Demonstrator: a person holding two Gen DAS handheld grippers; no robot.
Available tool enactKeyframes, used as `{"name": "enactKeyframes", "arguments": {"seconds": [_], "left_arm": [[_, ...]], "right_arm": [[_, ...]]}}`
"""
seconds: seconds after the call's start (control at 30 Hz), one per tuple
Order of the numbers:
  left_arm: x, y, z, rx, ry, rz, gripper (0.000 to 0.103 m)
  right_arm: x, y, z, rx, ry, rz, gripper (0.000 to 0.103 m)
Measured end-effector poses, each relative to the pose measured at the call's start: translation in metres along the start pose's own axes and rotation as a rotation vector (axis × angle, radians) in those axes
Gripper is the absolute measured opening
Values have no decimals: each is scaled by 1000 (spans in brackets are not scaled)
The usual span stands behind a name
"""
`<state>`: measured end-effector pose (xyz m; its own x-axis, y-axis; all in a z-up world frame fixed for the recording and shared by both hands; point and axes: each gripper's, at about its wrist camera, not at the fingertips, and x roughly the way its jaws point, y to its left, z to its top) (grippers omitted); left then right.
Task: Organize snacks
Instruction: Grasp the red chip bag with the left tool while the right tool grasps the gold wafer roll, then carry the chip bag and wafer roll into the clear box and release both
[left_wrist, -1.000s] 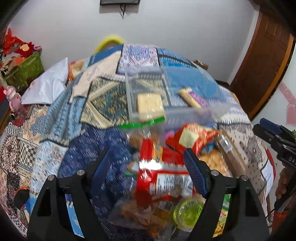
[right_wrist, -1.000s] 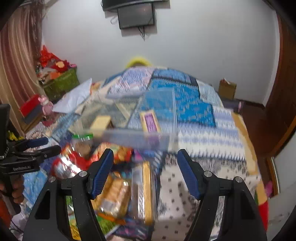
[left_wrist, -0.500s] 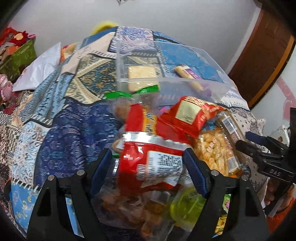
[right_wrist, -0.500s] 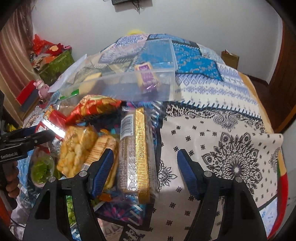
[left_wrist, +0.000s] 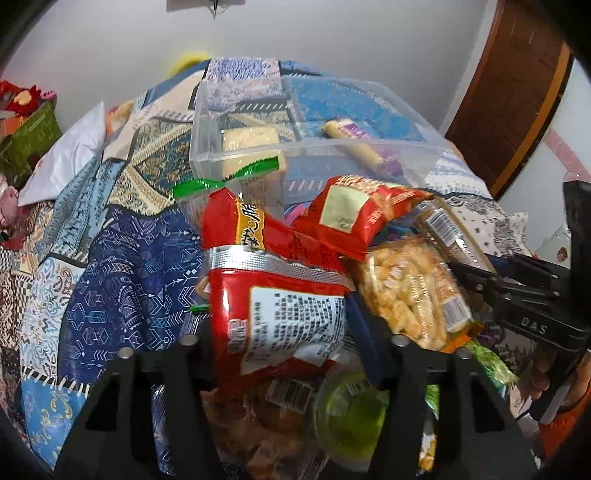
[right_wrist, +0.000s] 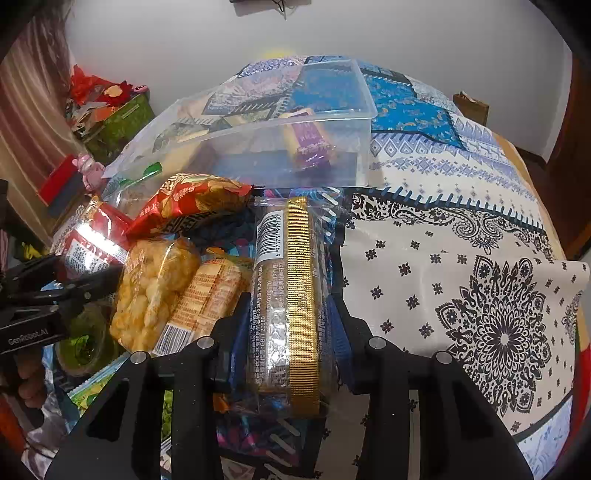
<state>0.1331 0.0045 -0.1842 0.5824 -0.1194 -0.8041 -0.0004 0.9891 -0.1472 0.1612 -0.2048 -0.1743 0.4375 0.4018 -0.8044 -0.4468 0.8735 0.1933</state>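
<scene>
A pile of snacks lies on a patterned bedspread. My left gripper (left_wrist: 284, 332) is shut on a red snack bag with a white label (left_wrist: 273, 295). My right gripper (right_wrist: 286, 328) is shut on a clear-wrapped gold-edged packet (right_wrist: 291, 295). Behind the pile stands a clear plastic box (left_wrist: 207, 122) holding a yellow packet (left_wrist: 249, 138) and a purple-wrapped bar (left_wrist: 351, 134). The box also shows in the right wrist view (right_wrist: 364, 147). Another red bag (left_wrist: 354, 218), a puffed-snack bag (left_wrist: 402, 288) and a green cup (left_wrist: 351, 410) lie between the grippers.
A white pillow (left_wrist: 70, 155) lies at the far left of the bed. A green box with toys (right_wrist: 118, 122) stands off the bed to the left. A brown door (left_wrist: 517, 92) is at the right. The black-and-white cloth (right_wrist: 461, 295) spreads right of the pile.
Both grippers have moved down and forward into the pile. The left one has closed on the red bag and the right one on the gold-edged packet.
</scene>
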Motion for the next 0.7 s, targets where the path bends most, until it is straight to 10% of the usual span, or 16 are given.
{"name": "enactKeyframes", "arguments": {"seconds": [0.7], "left_arm": [[-77, -9, 17, 39, -217, 29, 31]], "right_arm": [[-55, -6, 13, 44, -158, 11, 36]]}}
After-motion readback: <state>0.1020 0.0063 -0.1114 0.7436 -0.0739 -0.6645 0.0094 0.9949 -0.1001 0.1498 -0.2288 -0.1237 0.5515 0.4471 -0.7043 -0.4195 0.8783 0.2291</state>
